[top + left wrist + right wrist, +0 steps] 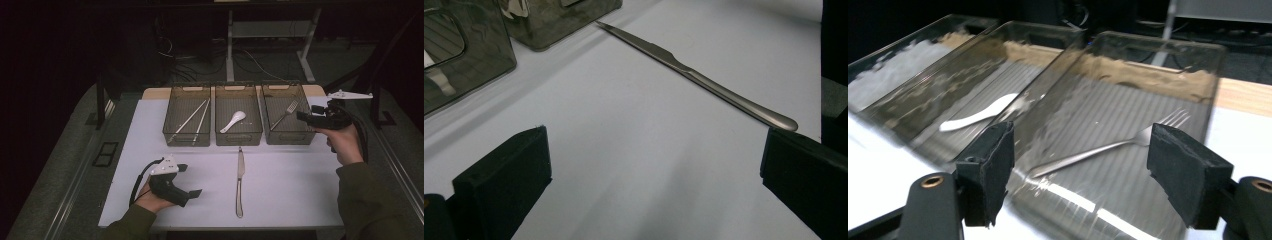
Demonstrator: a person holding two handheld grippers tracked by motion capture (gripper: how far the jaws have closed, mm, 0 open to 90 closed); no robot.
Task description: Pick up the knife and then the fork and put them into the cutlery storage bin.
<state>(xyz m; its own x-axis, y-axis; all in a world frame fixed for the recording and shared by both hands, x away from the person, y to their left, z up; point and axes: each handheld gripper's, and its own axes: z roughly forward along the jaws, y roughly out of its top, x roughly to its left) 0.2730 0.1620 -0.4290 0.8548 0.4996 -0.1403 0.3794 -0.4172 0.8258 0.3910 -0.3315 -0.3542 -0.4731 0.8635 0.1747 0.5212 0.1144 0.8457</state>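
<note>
Three smoky clear bins stand in a row at the back of the white table (295,195). The left bin (186,139) holds chopsticks (192,120), the middle bin (238,138) a white spoon (233,121), and the right bin (290,137) a fork (286,113). A steel knife (240,180) lies on the table in front of the middle bin. My left gripper (190,180) rests open and empty to the knife's left, and the knife (704,80) lies beyond its jaws. My right gripper (301,116) hovers open and empty at the right bin's right edge, with the fork (1108,147) and the spoon (979,115) lying beyond it.
The bins sit close together along the table's far edge. A strip of wooden tabletop (1243,95) shows behind the right bin. Beyond the table are a desk leg (230,45) and loose cables (200,60) on the dark floor.
</note>
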